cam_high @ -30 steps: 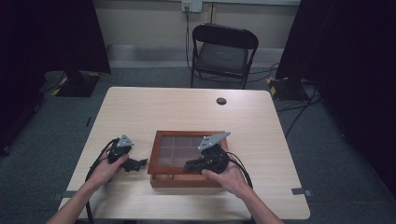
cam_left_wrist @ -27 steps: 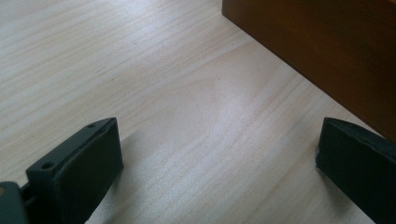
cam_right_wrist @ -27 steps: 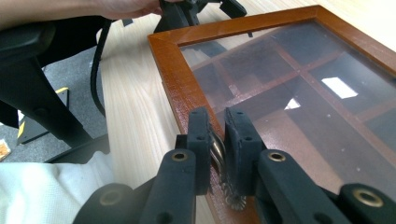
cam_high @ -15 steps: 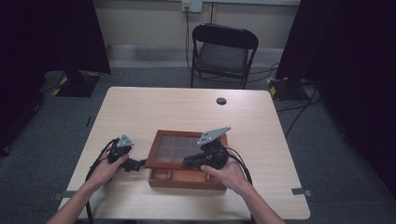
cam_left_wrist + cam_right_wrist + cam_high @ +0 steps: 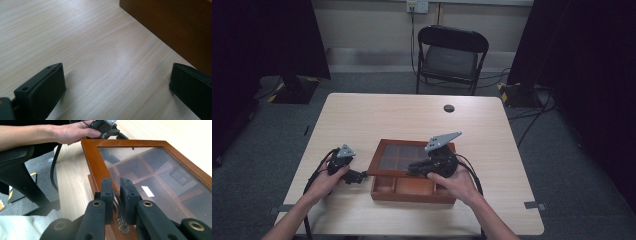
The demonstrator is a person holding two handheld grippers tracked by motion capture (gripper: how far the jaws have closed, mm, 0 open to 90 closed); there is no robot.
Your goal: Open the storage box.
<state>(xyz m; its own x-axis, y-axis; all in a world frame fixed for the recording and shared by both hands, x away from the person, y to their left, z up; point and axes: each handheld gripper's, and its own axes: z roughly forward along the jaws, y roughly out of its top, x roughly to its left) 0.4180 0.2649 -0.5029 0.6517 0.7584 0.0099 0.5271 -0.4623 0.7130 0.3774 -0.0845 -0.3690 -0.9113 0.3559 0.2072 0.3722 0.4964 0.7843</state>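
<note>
A rectangular wooden box [image 5: 412,192] of reddish-brown, glossy wood sits on the near half of the desk [image 5: 377,115], a pale wood-grain top with rounded corners. Its glass-paned lid [image 5: 404,157] is raised at the front, exposing the front row of compartments. The right gripper [image 5: 418,170], black with a grey triangular plate on top, has its jaws closed on a small ornate metal handle [image 5: 119,213] at the lid's front edge; the right gripper view shows this handle's scalloped, brass-toned end and the dividers dimly through the glass. The left gripper [image 5: 360,176] rests low on the desk just beside the box's left side, jaws spread wide with bare desk between them; the left gripper view shows the flat, matte black pads [image 5: 45,87] and the box wall close to the right one. A small round black object [image 5: 449,108] lies near the far edge. Beyond stand a black folding chair [image 5: 452,55], grey carpet and dark curtains.
</note>
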